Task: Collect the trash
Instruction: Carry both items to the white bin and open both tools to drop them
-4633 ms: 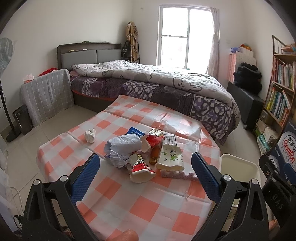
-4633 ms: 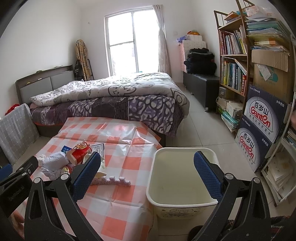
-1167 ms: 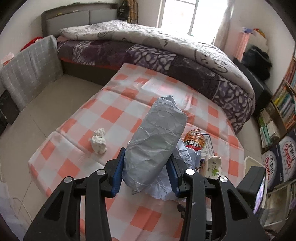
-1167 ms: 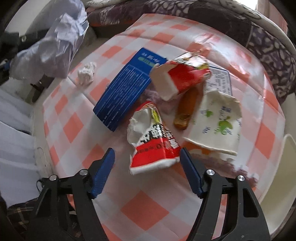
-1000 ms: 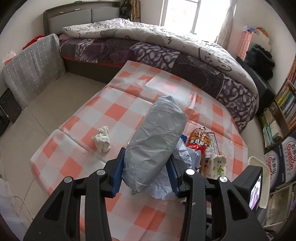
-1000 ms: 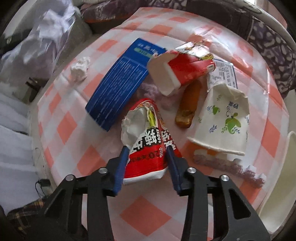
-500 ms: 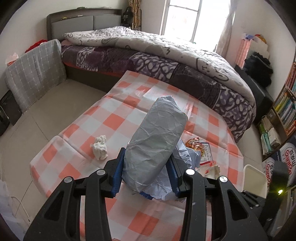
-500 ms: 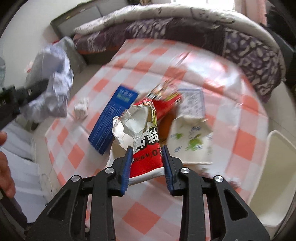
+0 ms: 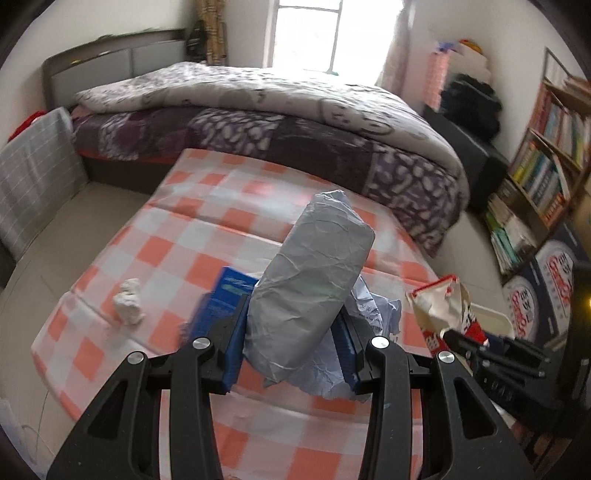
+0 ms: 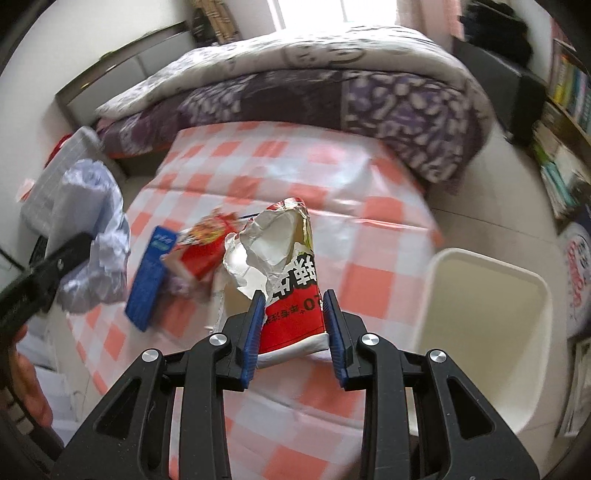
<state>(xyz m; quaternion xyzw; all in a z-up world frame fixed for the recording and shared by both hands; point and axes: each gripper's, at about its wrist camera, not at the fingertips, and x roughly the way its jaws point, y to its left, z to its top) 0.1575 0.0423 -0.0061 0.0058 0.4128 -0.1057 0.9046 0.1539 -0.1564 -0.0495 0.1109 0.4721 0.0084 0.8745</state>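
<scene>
The left tongs (image 9: 291,347) pinch a light, crumpled grey paper bundle (image 9: 310,288); the right tongs (image 10: 293,332) squeeze a flimsy red wrapper (image 10: 291,291) at its sealed end.

Daylight floods from the blown-out window (image 9: 306,33); motion blur smears both views, fisheye edges bend dark

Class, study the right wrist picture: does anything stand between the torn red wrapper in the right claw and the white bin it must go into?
Nothing visible does. The red wrapper is clamped in the right claw, and the white bin stands open to its right with only checkered cloth between.
</scene>
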